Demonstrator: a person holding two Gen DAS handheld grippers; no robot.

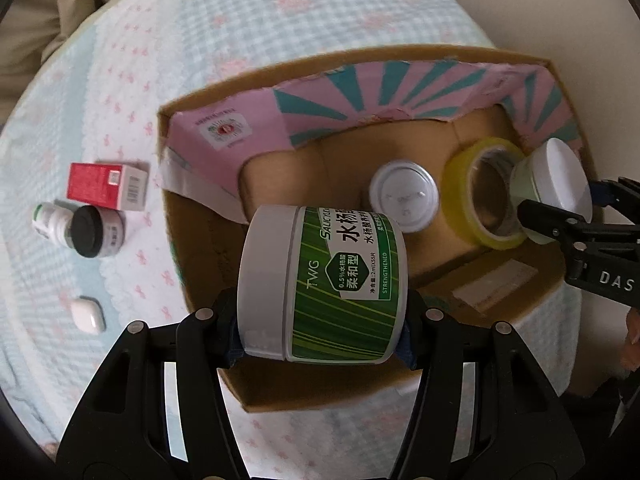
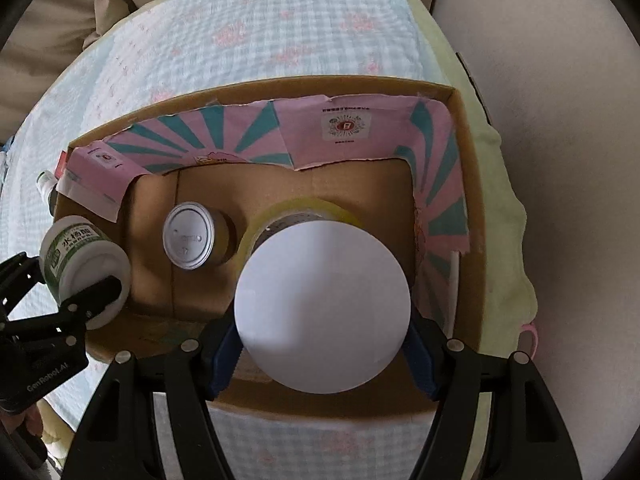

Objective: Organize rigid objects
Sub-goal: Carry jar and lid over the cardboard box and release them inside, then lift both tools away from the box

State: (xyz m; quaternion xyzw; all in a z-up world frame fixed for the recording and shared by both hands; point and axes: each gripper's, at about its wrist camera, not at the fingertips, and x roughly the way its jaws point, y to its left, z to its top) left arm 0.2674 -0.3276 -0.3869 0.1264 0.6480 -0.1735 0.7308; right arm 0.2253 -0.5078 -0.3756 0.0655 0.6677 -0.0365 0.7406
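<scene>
My left gripper (image 1: 322,330) is shut on a green-labelled white-lidded jar (image 1: 324,284), held on its side above the near-left part of the cardboard box (image 1: 208,248). It also shows in the right wrist view (image 2: 80,264). My right gripper (image 2: 324,344) is shut on a pale green jar with a white lid (image 2: 322,306), held over the box's right side; it shows in the left wrist view (image 1: 554,184). Inside the box lie a yellow tape roll (image 1: 486,194) and a small tin with a silver lid (image 1: 404,196).
On the checked cloth left of the box lie a red and white carton (image 1: 106,186), a black-lidded jar (image 1: 94,230), a small white bottle (image 1: 50,220) and a white earbud case (image 1: 88,314). Pink and teal paper (image 2: 256,128) lines the box walls.
</scene>
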